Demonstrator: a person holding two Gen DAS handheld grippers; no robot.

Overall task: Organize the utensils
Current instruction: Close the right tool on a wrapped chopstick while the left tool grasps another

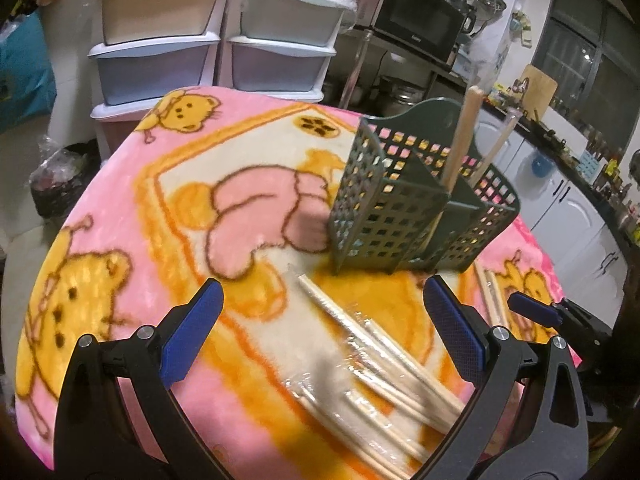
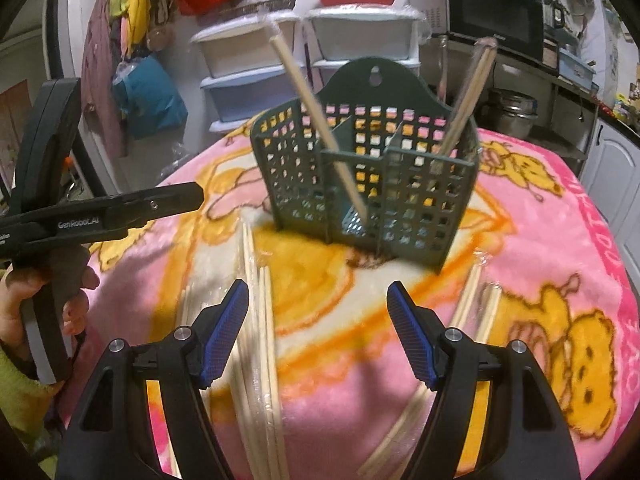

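From the left wrist, the left gripper (image 1: 320, 320) stands wide and empty; the wrapped chopsticks (image 1: 368, 356) lie between its fingers on the blanket, probably because they are next to be picked. The green basket (image 1: 416, 204) stands just ahead, already holding two sticks, near enough for dropping. From the right wrist, the right gripper (image 2: 318, 320) is also wide with nothing in it; a loose bundle (image 2: 260, 320) lies beside its left finger. The pink bear blanket (image 2: 560, 208) covers the table; drawers (image 2: 248, 76) and a microwave (image 2: 492, 16) stand behind.
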